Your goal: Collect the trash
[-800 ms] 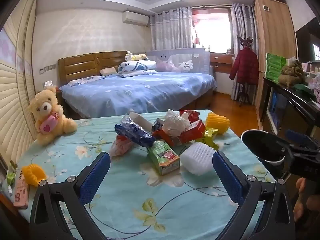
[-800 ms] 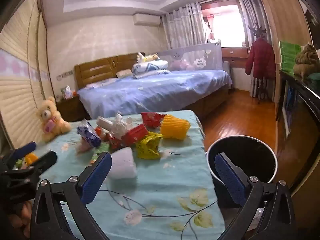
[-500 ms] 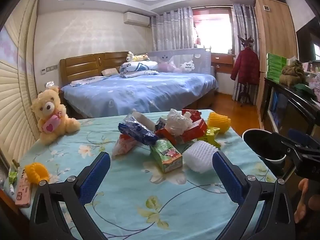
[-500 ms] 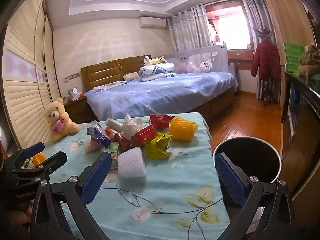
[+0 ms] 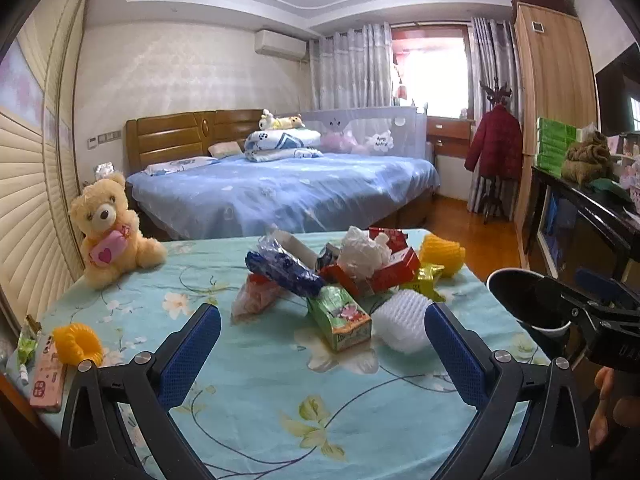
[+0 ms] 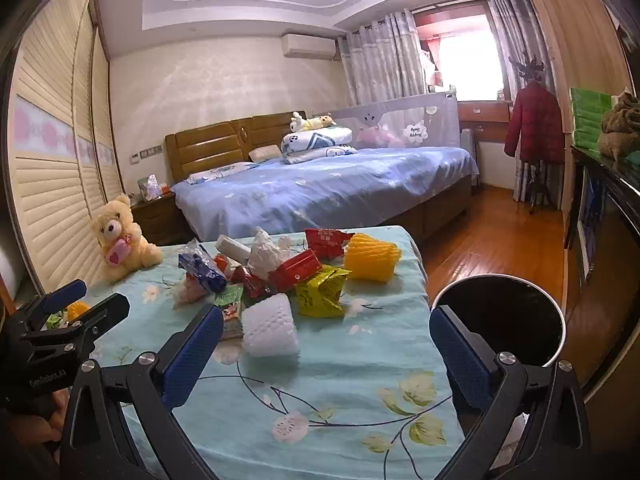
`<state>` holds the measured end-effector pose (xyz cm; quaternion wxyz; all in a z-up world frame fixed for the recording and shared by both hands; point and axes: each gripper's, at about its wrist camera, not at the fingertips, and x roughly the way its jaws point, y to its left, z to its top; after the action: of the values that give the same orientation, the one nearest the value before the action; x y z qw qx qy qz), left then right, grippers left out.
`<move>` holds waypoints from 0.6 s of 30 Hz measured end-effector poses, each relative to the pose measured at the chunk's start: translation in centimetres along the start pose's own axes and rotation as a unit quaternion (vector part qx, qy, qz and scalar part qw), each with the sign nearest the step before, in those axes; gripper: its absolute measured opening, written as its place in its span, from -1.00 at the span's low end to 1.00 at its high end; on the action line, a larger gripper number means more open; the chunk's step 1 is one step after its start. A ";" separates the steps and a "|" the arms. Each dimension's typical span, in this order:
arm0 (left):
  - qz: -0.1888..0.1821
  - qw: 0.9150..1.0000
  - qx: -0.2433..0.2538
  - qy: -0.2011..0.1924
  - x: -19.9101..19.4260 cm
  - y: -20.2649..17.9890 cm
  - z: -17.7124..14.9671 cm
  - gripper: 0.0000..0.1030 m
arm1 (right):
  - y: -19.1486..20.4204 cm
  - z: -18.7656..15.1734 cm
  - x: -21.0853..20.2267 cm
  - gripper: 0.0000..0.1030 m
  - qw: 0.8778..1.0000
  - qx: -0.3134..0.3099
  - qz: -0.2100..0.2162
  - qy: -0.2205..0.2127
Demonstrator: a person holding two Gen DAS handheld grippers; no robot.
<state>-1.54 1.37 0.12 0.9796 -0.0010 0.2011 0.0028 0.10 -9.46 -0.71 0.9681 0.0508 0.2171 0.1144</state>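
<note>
A heap of trash lies mid-table: a blue wrapper (image 5: 284, 270), crumpled white paper (image 5: 362, 250), red packets (image 5: 394, 268), a green carton (image 5: 340, 316), white foam netting (image 5: 402, 320), a yellow wrapper (image 6: 320, 292) and yellow foam netting (image 6: 372, 256). A black bin (image 6: 504, 316) stands off the table's right edge. My left gripper (image 5: 322, 350) hangs open over the near table, short of the heap, nothing between its fingers. My right gripper (image 6: 326, 352) is open too, empty, near the white netting (image 6: 270, 326) with the bin behind its right finger.
The table (image 5: 256, 408) wears a turquoise floral cloth. A teddy bear (image 5: 108, 228), a yellow ring (image 5: 76, 344) and a pink phone (image 5: 46, 378) sit along its left side. A blue bed (image 5: 288, 188) lies behind; a dark cabinet (image 5: 580, 216) lines the right wall.
Both grippers have tilted up and drawn back a little, so the heap and table sit lower in each view. Both stay open and empty.
</note>
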 end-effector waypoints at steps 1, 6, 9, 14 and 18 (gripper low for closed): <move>-0.001 1.000 -0.001 -0.002 -0.1 0.1 0.0 0.98 | 0.1 0.0 0.0 1.00 1.000 0.000 0.000 -0.001; 0.000 1.000 -0.004 -0.001 0.2 0.2 -0.1 0.98 | 0.2 0.1 -0.2 1.00 1.000 0.000 0.004 -0.001; -0.001 1.000 -0.004 -0.001 0.1 0.3 0.0 0.98 | 0.2 0.2 -0.1 1.00 1.000 0.001 0.007 0.001; 0.000 1.000 -0.002 0.000 0.2 0.2 0.0 0.98 | 0.5 0.2 0.0 1.00 1.000 -0.001 0.009 0.000; 0.000 1.000 -0.005 0.001 0.3 0.3 0.1 0.98 | 0.6 0.2 0.0 1.00 1.000 -0.001 0.011 0.000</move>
<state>-1.23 1.72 0.04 0.9793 -0.0061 0.2022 0.0036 0.02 -8.87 -0.42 0.9668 0.0524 0.2166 0.1253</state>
